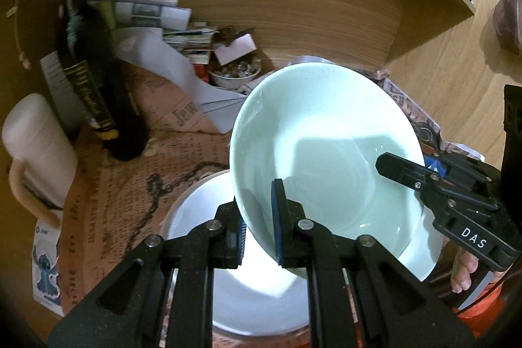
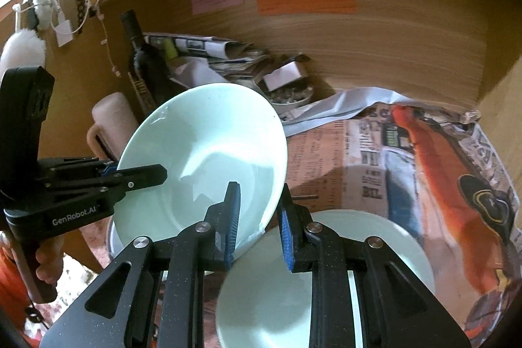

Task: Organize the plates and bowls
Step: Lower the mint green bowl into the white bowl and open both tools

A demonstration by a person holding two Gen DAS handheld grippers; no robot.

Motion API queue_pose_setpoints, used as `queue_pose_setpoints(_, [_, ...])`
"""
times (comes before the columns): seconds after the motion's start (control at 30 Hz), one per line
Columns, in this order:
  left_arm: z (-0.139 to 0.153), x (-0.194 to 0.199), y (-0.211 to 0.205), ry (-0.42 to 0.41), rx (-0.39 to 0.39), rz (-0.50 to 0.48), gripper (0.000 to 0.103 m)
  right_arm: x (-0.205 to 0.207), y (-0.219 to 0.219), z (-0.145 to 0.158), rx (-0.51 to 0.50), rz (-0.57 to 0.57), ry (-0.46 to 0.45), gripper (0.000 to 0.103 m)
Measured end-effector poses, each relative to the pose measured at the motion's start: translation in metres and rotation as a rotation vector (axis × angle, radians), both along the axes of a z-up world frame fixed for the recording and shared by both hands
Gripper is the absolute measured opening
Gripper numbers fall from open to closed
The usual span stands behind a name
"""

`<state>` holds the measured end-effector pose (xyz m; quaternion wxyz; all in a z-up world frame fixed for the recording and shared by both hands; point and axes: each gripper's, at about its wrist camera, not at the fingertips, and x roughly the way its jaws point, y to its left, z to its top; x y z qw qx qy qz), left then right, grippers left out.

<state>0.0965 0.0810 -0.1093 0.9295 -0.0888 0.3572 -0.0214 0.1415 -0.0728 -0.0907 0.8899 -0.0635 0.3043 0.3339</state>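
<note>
A pale green bowl [image 1: 326, 158] is held tilted in the air between both grippers. My left gripper [image 1: 259, 224] is shut on its near-left rim. My right gripper [image 2: 259, 224] straddles the opposite rim [image 2: 202, 158], its fingers a little apart with the rim between them; it also shows in the left wrist view [image 1: 424, 181]. Under the bowl sits a white bowl [image 1: 202, 224] on newspaper. A pale green plate [image 2: 270, 299] lies flat below my right gripper. The left gripper shows in the right wrist view [image 2: 140, 178].
A dark wine bottle [image 1: 84, 70] and a white mug [image 1: 36, 145] stand at the left. A small dish of odds and ends [image 1: 235, 72] and stacked papers [image 1: 189, 38] lie at the back of the wooden alcove. Newspaper [image 2: 407, 158] covers the shelf.
</note>
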Motion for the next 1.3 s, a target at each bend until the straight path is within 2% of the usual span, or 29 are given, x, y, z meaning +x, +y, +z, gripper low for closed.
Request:
queue_pose_setpoints(0.23, [-0.001,-0.018,0.011,-0.006,0.009,0.030,0.013,-0.009,0.014,-0.002,0.008,0.042,0.011,0.021])
queue_pose_setpoints(0.67, [-0.022,-0.040,0.029,0.049,0.000,0.076,0.013,-0.018,0.037,-0.020,-0.025,0.111,0.061,0.021])
queue_pose_setpoints(0.93, [-0.031,-0.044,0.035,0.066,-0.018,0.085,0.013,-0.018,0.043,-0.029,-0.043,0.128,0.086,0.021])
queue_pose_setpoints(1.3, [-0.032,-0.043,0.034,0.063,0.024,0.090,0.014,-0.019,0.045,-0.031,-0.064,0.134,0.070,0.021])
